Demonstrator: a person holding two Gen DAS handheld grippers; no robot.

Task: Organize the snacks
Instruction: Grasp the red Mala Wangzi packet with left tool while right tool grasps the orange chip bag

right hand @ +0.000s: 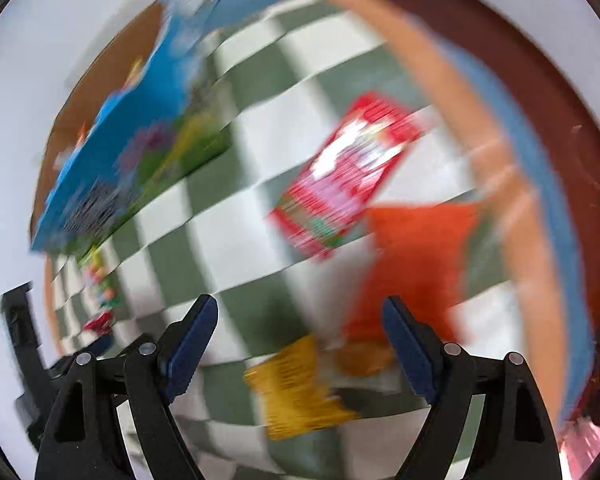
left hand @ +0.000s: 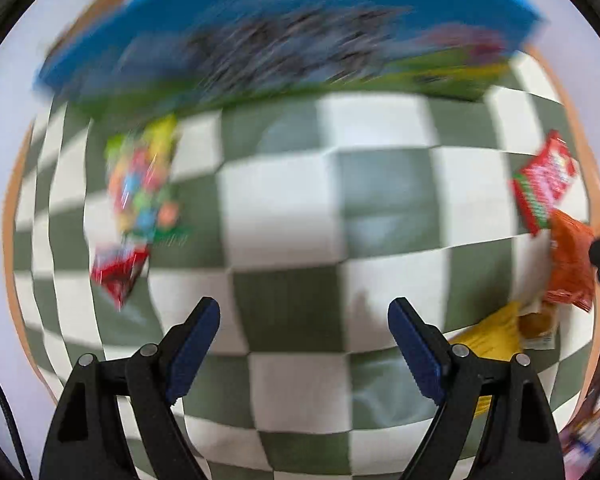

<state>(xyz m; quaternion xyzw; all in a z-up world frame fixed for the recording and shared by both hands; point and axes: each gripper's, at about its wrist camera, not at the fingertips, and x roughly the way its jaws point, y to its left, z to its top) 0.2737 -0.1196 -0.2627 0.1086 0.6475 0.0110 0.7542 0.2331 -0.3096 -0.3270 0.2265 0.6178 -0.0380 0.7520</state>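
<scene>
Both claws, left claw (left hand: 304, 344) and right claw (right hand: 300, 340), are hanging wide open, holding nothing. Yellow bag (right hand: 296, 392) is lying under the right one, orange bag (right hand: 416, 264) at two o'clock. Blurry rushing could be missing them.

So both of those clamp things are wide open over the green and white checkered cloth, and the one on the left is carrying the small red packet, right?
Not quite. The left gripper carries nothing: the left wrist view shows its jaws open and empty, with the small red packet lying on the green and white checkered cloth. The right gripper is open too.
</scene>
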